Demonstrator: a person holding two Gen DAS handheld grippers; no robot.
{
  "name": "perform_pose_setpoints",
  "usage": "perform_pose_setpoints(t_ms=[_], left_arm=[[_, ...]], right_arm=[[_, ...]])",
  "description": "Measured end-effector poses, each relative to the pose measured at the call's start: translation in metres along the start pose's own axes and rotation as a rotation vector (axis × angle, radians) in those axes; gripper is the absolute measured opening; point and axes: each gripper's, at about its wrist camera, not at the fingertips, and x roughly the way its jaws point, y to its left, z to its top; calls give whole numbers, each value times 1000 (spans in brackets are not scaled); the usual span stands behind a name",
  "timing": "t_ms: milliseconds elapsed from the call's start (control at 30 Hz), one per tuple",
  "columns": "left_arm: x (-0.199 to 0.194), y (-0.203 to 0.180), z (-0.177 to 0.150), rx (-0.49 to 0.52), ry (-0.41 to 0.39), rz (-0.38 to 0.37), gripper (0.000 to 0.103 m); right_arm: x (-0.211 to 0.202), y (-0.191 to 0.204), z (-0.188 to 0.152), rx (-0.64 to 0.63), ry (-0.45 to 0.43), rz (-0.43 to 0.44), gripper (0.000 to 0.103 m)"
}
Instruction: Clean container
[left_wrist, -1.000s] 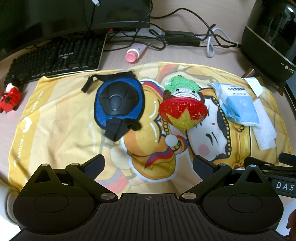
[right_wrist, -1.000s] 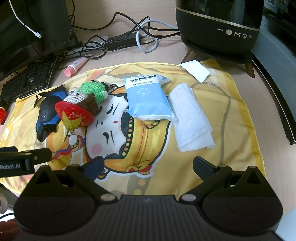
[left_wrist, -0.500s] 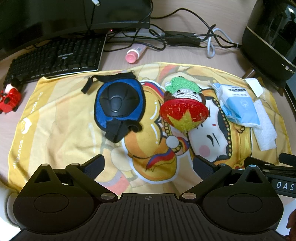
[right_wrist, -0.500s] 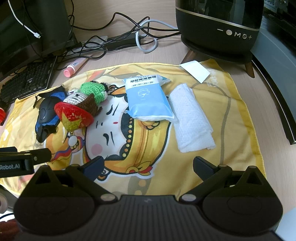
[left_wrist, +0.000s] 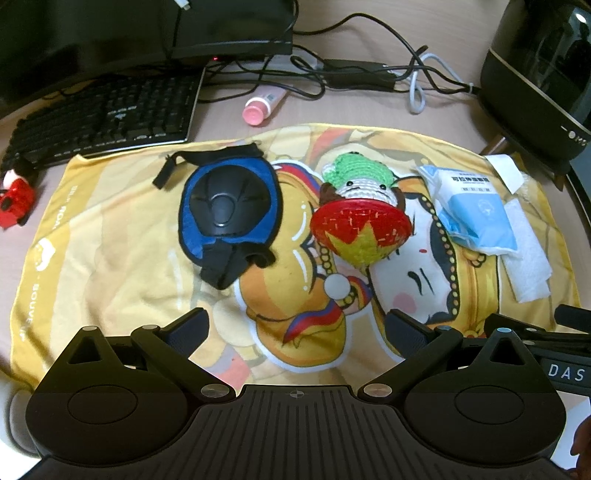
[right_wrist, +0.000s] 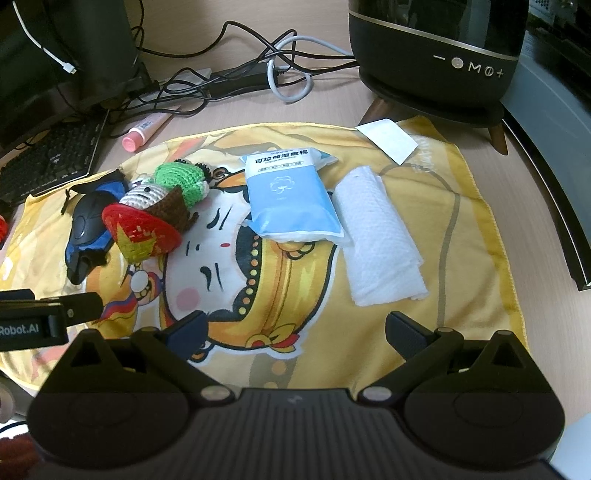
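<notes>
A yellow cartoon cloth (left_wrist: 110, 236) (right_wrist: 443, 295) lies on the desk. On it lie a blue and black knee pad (left_wrist: 225, 206) (right_wrist: 88, 221), a crocheted doll with a red cone hat (left_wrist: 360, 225) (right_wrist: 147, 229), a blue pack of wet wipes (left_wrist: 476, 210) (right_wrist: 291, 195) and a folded white wipe (left_wrist: 528, 258) (right_wrist: 380, 240). My left gripper (left_wrist: 295, 328) is open and empty above the cloth's near edge. My right gripper (right_wrist: 295, 328) is open and empty, just short of the white wipe.
A black keyboard (left_wrist: 107, 114) and a monitor base (left_wrist: 229, 40) stand at the back left. A pink tube (left_wrist: 262, 105) and tangled cables (left_wrist: 369, 70) lie behind the cloth. A dark round appliance (right_wrist: 436, 51) stands at the back right. A red toy (left_wrist: 14, 199) sits at the left.
Both grippers have drifted slightly; the scene shifts a little in each view. Nothing was taken hold of or moved.
</notes>
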Motion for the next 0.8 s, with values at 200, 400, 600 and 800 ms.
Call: perform_pose_setpoints(t_ms=[200, 400, 600, 800], left_arm=[[5, -5, 3, 4, 14, 0, 103], [11, -11, 5, 6, 34, 0, 103], [16, -21, 5, 7, 56, -13, 103], [19, -26, 7, -11, 60, -50, 103]], right_arm=[[4, -4, 3, 0, 11, 3, 103], [9, -9, 6, -2, 25, 5, 103], [14, -18, 7, -5, 46, 7, 103], [23, -32, 10, 27, 78, 44, 103]])
